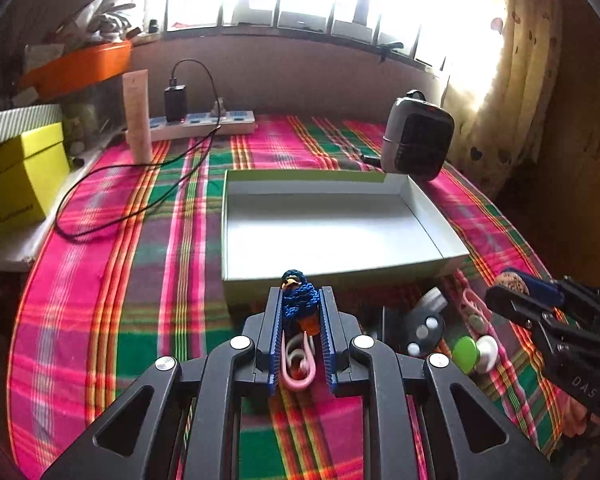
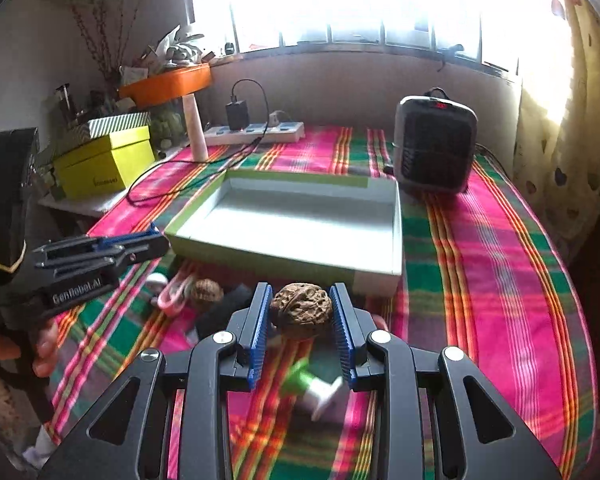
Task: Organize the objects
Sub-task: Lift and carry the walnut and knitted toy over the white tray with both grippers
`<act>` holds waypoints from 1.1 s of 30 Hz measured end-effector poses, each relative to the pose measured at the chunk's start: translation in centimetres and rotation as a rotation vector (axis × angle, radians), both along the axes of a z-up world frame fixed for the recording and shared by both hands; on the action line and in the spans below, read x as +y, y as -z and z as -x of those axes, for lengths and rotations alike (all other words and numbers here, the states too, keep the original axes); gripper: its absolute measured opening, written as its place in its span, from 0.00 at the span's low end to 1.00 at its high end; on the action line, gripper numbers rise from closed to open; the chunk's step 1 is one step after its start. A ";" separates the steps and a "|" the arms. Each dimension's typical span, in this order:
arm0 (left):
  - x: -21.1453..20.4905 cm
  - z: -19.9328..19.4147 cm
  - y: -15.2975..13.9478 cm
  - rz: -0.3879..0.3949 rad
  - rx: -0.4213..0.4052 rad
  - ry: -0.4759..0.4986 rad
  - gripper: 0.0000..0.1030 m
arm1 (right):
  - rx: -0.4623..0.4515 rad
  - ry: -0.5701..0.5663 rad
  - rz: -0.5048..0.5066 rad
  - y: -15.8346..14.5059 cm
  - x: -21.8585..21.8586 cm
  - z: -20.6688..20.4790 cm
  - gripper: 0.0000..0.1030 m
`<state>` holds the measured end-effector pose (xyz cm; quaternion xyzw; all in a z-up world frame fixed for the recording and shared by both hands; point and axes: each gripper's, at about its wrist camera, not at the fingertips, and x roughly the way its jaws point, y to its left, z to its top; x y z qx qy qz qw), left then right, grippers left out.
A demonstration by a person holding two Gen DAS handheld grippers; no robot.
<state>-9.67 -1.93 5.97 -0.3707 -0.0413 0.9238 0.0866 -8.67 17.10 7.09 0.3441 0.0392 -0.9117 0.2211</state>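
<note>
My left gripper (image 1: 300, 300) is shut on a small blue knitted duck (image 1: 299, 300), held above the plaid cloth just before the near wall of the empty white tray (image 1: 340, 228). My right gripper (image 2: 302, 308) is shut on a brown walnut (image 2: 302, 308), also lifted in front of the tray (image 2: 292, 224). Each gripper shows in the other's view: the right gripper (image 1: 512, 288) at the right edge, the left gripper (image 2: 152, 242) at the left. On the cloth lie a second walnut (image 2: 207, 291), pink clips (image 1: 298, 364), a green-and-white object (image 1: 474, 354) and a black remote (image 1: 422, 332).
A grey heater (image 1: 418, 136) stands behind the tray's far right corner. A power strip (image 1: 204, 122) with charger and black cable (image 1: 140, 196) runs at the back left beside a pink tube (image 1: 137, 116). Yellow box (image 1: 18, 176) sits on a side shelf at the left. A hand (image 2: 40, 344) holds the left gripper.
</note>
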 end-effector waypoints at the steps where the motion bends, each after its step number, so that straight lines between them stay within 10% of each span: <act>1: 0.0 0.3 0.0 -0.002 -0.002 0.000 0.15 | 0.002 -0.001 -0.005 0.0 -0.2 0.5 0.30; 33: 2.2 15.3 2.2 0.053 -0.140 0.025 0.16 | -0.171 -0.007 -0.135 3.4 -4.1 17.0 0.30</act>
